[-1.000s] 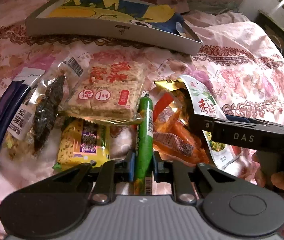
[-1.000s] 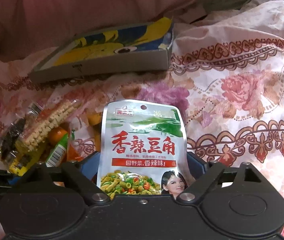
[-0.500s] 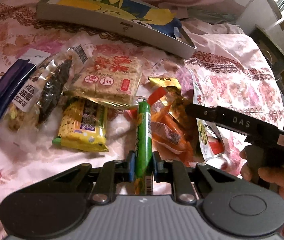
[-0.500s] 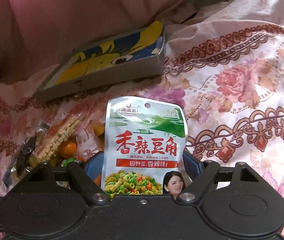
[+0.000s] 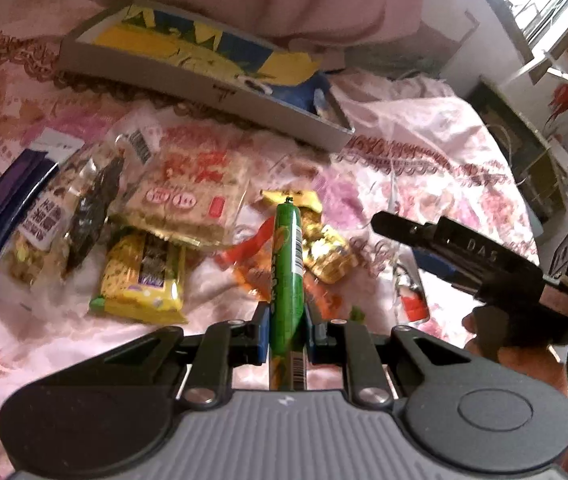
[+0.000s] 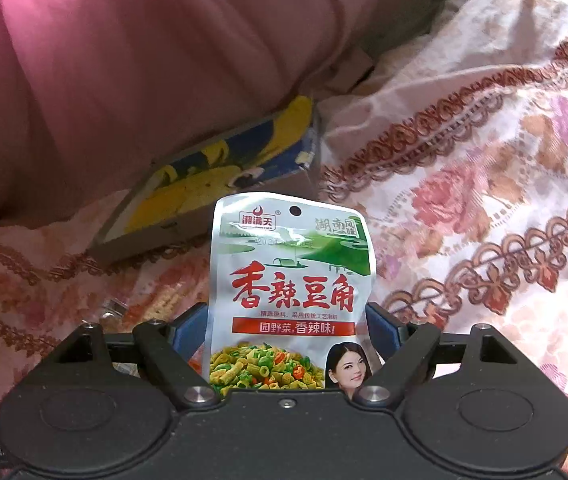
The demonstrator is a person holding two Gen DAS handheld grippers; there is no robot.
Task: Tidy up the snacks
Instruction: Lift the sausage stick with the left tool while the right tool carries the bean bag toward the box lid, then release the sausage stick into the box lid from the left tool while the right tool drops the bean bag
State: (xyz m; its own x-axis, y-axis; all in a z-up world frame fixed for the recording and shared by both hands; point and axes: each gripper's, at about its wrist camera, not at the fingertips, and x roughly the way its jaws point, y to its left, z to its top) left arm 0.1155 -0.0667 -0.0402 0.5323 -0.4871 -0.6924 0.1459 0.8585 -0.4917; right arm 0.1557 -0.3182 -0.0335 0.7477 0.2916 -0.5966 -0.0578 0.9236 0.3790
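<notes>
Green sausage stick sits pinched in my left gripper, above the snack pile on the floral bedspread. My right gripper clasps the spicy bean pouch by its edges, jaws wide, the shallow box beyond.

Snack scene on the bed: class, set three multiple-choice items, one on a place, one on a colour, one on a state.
1. Where does the shallow box lie?
A. beyond the snack pile
B. under the snacks
C. on the floor

2. What colour is the sausage stick in the left claw?
A. red
B. green
C. blue

3. How is the bean pouch in the right claw?
A. upright between the pads
B. flat on the bedspread
C. torn open

Key: 1 A, it sits behind the pile; 2 B, green wrapper; 3 A, it stands between the pads.
</notes>
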